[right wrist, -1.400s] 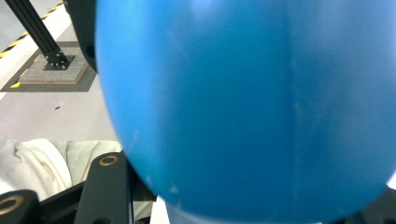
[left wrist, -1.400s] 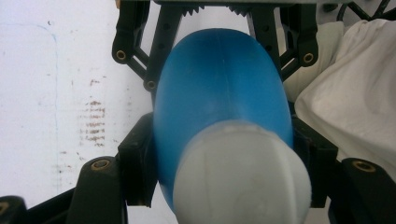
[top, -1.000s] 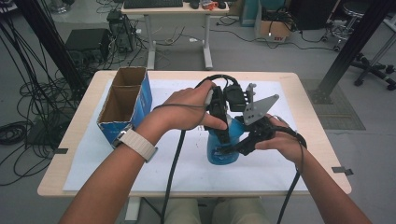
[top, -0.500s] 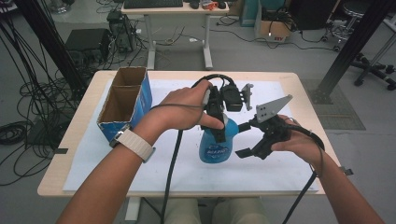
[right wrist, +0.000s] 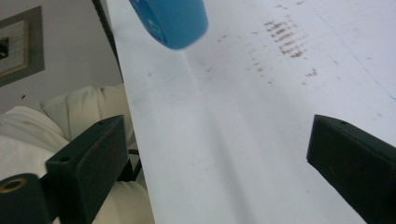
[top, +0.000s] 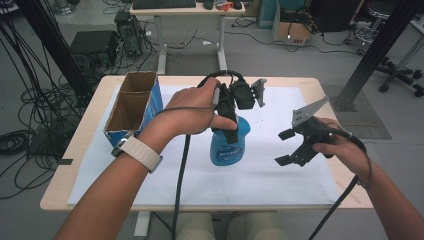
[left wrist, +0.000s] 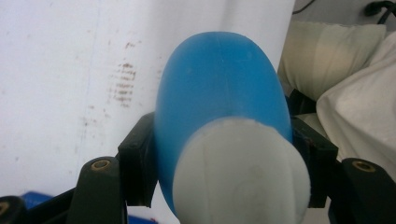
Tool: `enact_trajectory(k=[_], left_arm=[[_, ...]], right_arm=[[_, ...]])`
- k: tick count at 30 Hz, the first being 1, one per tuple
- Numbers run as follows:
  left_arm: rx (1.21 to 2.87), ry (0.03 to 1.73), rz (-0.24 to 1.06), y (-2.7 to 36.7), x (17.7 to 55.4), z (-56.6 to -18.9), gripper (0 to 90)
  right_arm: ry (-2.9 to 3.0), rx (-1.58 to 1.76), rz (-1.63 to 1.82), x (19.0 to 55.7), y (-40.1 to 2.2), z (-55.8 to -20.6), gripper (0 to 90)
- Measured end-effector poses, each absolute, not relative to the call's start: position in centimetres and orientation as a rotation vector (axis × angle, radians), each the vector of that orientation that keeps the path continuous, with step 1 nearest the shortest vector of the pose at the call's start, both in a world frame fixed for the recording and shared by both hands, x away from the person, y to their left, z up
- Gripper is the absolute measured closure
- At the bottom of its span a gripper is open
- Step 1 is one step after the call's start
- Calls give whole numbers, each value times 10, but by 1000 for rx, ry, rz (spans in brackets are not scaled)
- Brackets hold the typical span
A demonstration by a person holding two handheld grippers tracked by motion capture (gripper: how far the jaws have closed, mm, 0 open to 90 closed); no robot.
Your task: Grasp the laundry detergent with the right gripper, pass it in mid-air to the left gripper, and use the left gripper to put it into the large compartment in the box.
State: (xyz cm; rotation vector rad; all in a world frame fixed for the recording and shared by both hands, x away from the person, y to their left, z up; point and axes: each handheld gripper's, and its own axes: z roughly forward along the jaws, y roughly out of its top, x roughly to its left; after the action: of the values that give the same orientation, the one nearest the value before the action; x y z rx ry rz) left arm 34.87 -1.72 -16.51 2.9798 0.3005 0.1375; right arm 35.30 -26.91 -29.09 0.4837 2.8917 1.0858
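**Left gripper holds the blue bottle over the mat**

The left gripper (top: 231, 131) pinches the blue bottle (top: 229, 145) near its top — its jaws press both sides of the bottle in the left gripper view (left wrist: 219, 107). The bottle hangs above the white mat (top: 280, 180), near the table's middle. The right gripper (top: 286, 147) sits apart to the bottle's right; its jaws have just been opening and now stand wide, with nothing between them.
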Motion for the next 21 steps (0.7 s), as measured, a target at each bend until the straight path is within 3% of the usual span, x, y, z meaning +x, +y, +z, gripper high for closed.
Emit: enact_trajectory(k=[6,21], left_arm=[[2947,574,157,-8,359,-151,374],[2811,1031,164,8,381,-121,374]], right_arm=[[2851,581,996,355,-287,-279,28],[2802,729,732,354,-308,-271,38]])
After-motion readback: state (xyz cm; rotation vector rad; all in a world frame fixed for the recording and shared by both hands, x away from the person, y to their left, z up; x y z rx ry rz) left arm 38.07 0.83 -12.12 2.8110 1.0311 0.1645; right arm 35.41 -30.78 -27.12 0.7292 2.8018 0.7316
